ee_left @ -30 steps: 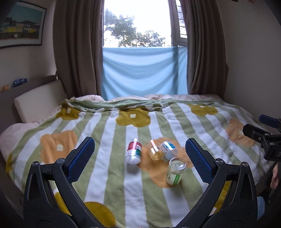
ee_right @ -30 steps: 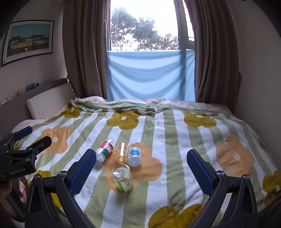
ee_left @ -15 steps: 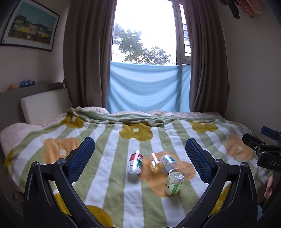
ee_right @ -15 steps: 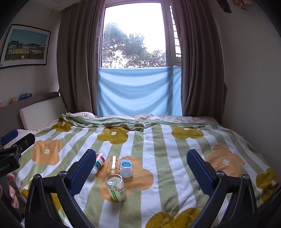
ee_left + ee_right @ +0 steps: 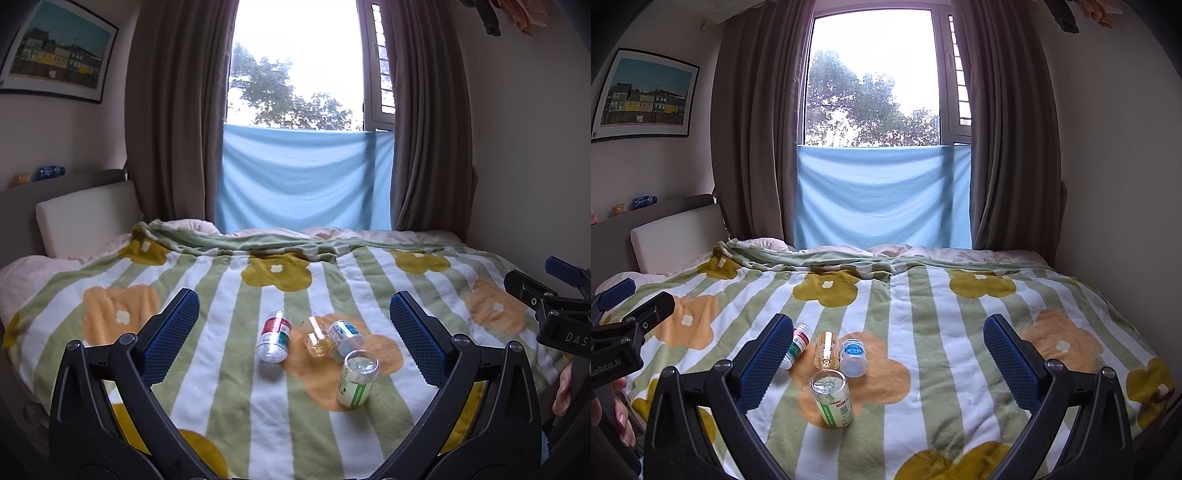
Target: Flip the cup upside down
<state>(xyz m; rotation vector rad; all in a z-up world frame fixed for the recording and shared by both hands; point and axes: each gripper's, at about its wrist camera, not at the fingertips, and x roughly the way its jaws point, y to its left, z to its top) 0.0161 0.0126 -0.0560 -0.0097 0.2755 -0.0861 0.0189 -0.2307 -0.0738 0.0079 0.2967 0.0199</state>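
- The left gripper is held above the bed's near edge, jaws spread wide and empty.
- The right gripper hangs alongside, likewise spread apart with nothing between its pads.
- Beyond them, on the striped flower blanket, four small cups lie on their sides in a cluster: nearest the green-label cup, then the red-label cup, the amber cup and the blue-label cup.
- A blue cloth hangs across the far window.
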